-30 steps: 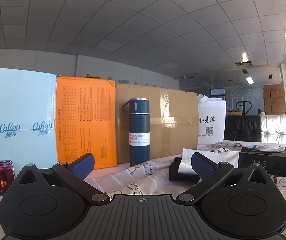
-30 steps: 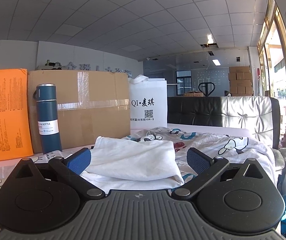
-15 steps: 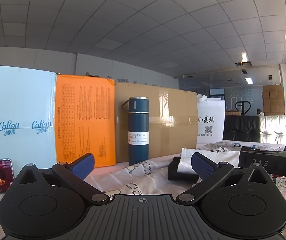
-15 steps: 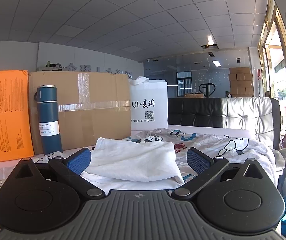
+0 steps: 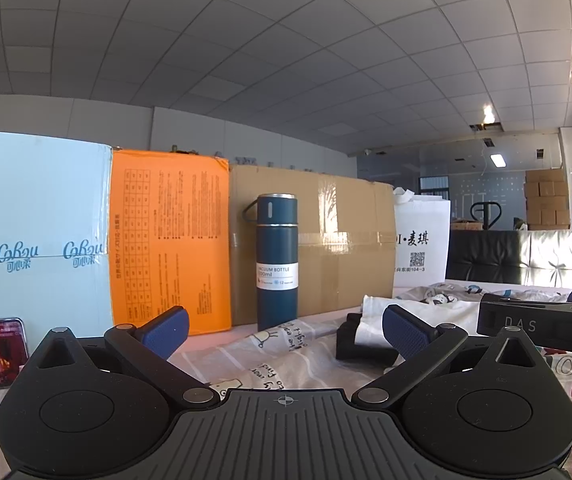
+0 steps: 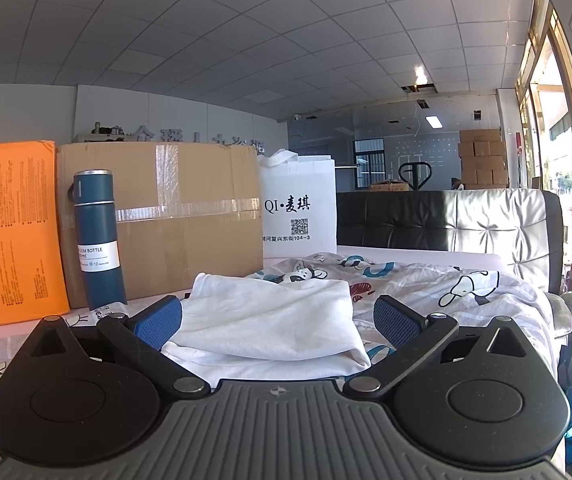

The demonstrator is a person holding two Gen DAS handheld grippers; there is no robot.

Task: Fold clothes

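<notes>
White cotton, soft and creased, is what I see at twelve o'clock of my right gripper [image 6: 278, 322]: a folded shirt [image 6: 270, 324] lying flat on the cartoon-print bedsheet [image 6: 465, 292], between the wide-spread ribbed blue pads [image 6: 395, 320], untouched. My left gripper [image 5: 284, 326] is equally wide and empty. A smooth teal cylindrical bottle [image 5: 277, 262] stands at its twelve o'clock before taped cardboard [image 5: 341, 240].

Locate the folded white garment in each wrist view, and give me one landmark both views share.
Left wrist view: the folded white garment lies right of centre, partly hidden behind the left tool's right finger.
Right wrist view: it lies at centre, between the open fingers of the right tool.
Shared landmark: the upright blue vacuum bottle, before the cardboard box.
</notes>
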